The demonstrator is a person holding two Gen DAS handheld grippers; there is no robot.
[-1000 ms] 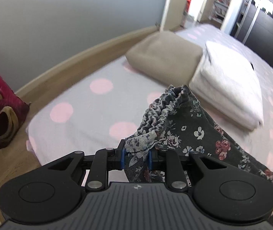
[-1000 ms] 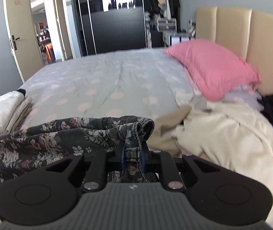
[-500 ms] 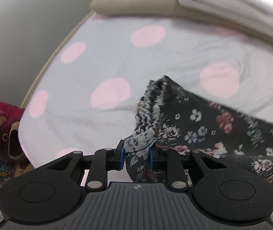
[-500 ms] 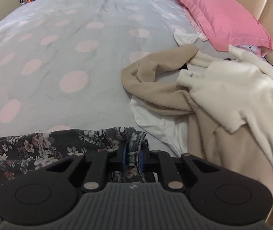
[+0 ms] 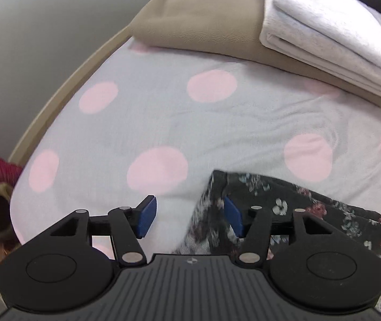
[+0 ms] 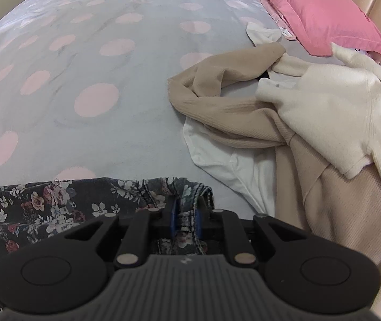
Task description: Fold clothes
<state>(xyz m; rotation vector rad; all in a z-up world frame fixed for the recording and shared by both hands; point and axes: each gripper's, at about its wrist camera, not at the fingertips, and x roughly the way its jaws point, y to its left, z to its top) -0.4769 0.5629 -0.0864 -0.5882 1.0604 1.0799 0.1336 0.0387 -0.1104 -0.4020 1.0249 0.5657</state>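
Note:
A dark floral garment (image 5: 310,214) lies along the near edge of the grey bed sheet with pink dots (image 5: 190,123). In the left wrist view my left gripper (image 5: 187,218) has its jaws opening; the garment's corner lies between them against the right blue pad, and the left pad stands apart from the cloth. The same floral garment (image 6: 56,203) shows in the right wrist view, where my right gripper (image 6: 185,220) is shut on its bunched waistband edge, low over the sheet.
A folded beige garment (image 5: 203,16) and a folded white one (image 5: 332,34) are stacked at the bed's far left corner. Unfolded beige (image 6: 225,91) and cream (image 6: 337,112) clothes are heaped to the right, below a pink pillow (image 6: 310,8). The bed's wooden edge (image 5: 64,93) curves at the left.
Both grippers came down to the bed with the floral garment. My left gripper's jaws parted and let go of the corner, which now lies on the sheet. The right grip is unchanged.

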